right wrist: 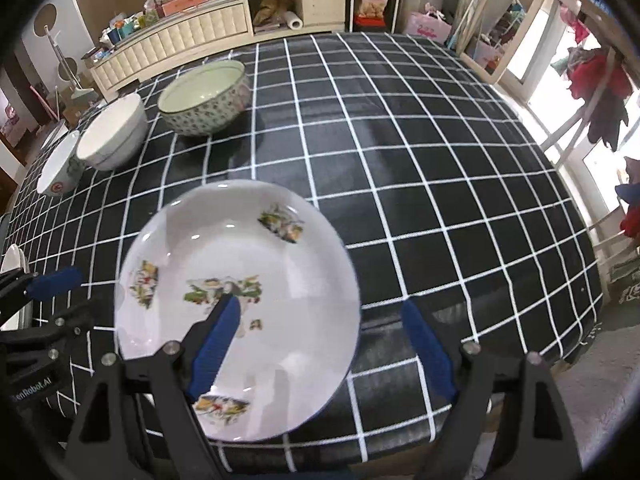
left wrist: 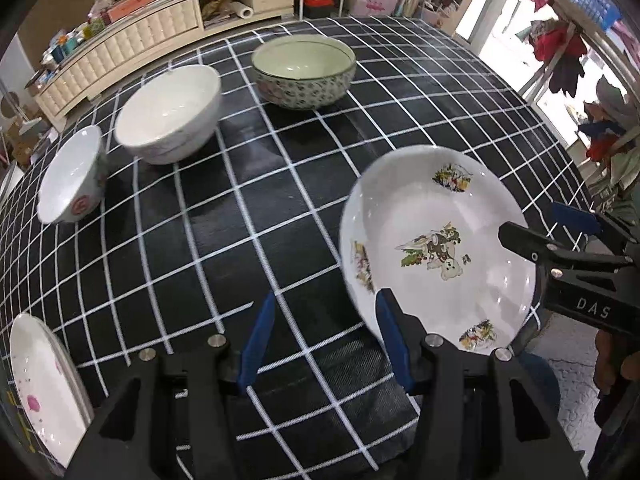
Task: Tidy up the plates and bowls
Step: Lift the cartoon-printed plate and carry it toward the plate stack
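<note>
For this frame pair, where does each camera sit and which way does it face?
Left wrist: on the left gripper, angled down over the checked table; its own open blue fingers show, with the right gripper at the right edge.
Right wrist: on the right gripper, angled down at the cartoon plate; its own open fingers show, one over the plate, with the left gripper at the left edge.
Shared: cartoon plate, three bowls, cabinet.

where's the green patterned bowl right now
The green patterned bowl sits at the table's far side in both wrist views, right of the plain white bowl.
</note>
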`<control>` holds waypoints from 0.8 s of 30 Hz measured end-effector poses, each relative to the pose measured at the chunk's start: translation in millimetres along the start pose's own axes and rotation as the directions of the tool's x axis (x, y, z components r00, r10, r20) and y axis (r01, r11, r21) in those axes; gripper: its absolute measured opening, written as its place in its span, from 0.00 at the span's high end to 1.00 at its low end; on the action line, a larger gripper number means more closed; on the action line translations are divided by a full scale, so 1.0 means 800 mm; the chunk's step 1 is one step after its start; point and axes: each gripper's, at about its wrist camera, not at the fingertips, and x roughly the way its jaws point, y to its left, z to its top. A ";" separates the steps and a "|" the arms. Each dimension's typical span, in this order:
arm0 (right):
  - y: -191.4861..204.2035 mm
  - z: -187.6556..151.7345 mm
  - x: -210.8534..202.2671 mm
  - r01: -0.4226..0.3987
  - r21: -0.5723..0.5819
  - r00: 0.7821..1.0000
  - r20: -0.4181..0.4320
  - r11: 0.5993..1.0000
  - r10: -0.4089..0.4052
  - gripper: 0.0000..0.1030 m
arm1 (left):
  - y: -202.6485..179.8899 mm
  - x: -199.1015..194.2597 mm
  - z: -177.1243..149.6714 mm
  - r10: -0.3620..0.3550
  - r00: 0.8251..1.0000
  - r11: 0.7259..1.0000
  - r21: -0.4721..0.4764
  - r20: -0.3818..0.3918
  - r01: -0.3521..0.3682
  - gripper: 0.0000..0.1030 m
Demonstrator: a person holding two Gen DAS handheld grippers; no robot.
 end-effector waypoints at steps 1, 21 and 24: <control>-0.001 0.001 0.004 0.000 0.000 1.000 -0.005 1.000 0.000 0.16 | -0.002 0.004 0.001 0.000 1.000 1.000 0.004 -0.003 0.000 0.52; -0.025 -0.006 0.039 -0.128 0.041 0.990 -0.050 0.991 0.130 0.69 | -0.026 0.060 0.011 -0.077 0.995 0.997 0.014 -0.070 0.079 0.78; -0.025 -0.008 0.039 -0.125 0.046 0.991 -0.039 0.991 0.126 0.69 | -0.029 0.061 0.011 -0.076 0.995 0.997 0.015 -0.065 0.077 0.78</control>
